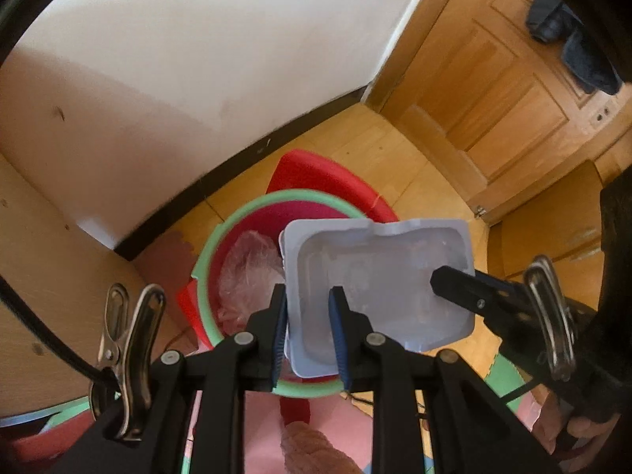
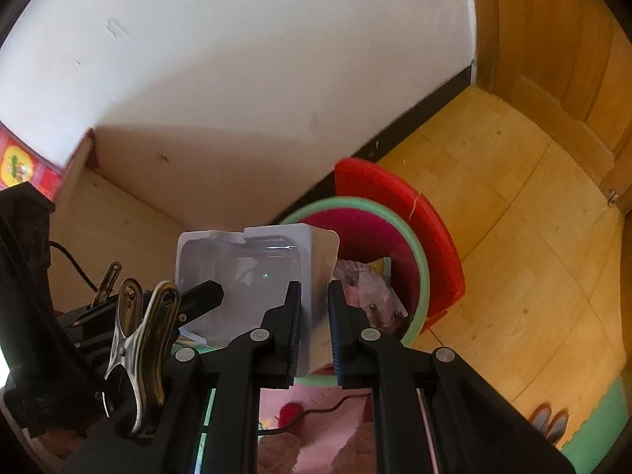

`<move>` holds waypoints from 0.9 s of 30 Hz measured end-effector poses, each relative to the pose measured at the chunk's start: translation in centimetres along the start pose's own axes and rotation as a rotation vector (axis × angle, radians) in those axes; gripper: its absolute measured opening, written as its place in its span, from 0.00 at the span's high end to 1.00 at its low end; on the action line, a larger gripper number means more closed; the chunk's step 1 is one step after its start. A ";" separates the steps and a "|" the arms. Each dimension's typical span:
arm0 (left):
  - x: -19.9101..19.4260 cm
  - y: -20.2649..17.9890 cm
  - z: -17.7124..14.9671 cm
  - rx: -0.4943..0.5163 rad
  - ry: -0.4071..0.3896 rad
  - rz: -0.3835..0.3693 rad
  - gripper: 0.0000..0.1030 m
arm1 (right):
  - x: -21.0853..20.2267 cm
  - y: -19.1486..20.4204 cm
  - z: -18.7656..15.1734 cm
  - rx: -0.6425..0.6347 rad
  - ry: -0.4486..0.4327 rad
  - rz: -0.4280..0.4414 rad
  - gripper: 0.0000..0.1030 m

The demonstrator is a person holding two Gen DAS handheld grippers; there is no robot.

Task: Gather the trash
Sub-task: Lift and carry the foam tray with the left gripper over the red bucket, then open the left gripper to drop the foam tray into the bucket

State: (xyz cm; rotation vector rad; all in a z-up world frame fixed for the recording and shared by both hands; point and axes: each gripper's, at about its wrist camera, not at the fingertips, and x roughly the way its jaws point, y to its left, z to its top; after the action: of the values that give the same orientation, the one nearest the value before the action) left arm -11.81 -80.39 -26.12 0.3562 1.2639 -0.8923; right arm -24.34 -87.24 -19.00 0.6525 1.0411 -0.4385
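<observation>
You have the white plastic tray (image 1: 379, 292) pinched at opposite rims, left gripper (image 1: 310, 308) and right gripper (image 2: 315, 304) both clamped on it, hanging just ahead over the red bin (image 1: 245, 221), presumably for a level drop.

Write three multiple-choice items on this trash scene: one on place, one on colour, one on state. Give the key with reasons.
1. Where is the white plastic tray?
A. over the red bin
B. flat on the floor
C. on a shelf

2. What colour is the rim of the red bin?
A. blue
B. green
C. black

3. How is the tray held?
A. by neither gripper
B. by the left gripper only
C. by both, the right gripper too

Key: 1 A, the bin's opening lies beneath it; 2 B, a green ring circles the opening; 3 C, each gripper clamps one tray edge.
</observation>
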 end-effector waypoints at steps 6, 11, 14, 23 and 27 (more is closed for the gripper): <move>3.5 0.8 -0.1 -0.018 0.043 0.010 0.77 | 3.9 -1.8 -0.3 0.010 0.042 -0.003 0.86; 4.8 1.1 0.1 -0.034 0.084 0.029 0.71 | 5.0 -2.3 -0.5 0.017 0.059 -0.014 0.80; 5.2 0.7 0.5 -0.027 0.094 0.033 0.58 | 5.2 -2.4 -0.2 0.019 0.065 -0.014 0.73; 4.2 0.0 0.9 -0.023 0.091 0.046 0.58 | 4.6 -2.7 0.2 0.009 0.057 -0.009 0.71; 3.4 -0.6 0.8 -0.032 0.086 0.038 0.58 | 3.9 -2.5 0.2 0.002 0.050 -0.006 0.71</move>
State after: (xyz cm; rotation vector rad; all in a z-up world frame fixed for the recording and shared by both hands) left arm -11.60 -82.62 -28.86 0.3959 1.3447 -0.8308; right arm -23.99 -89.37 -23.13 0.6649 1.0905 -0.4299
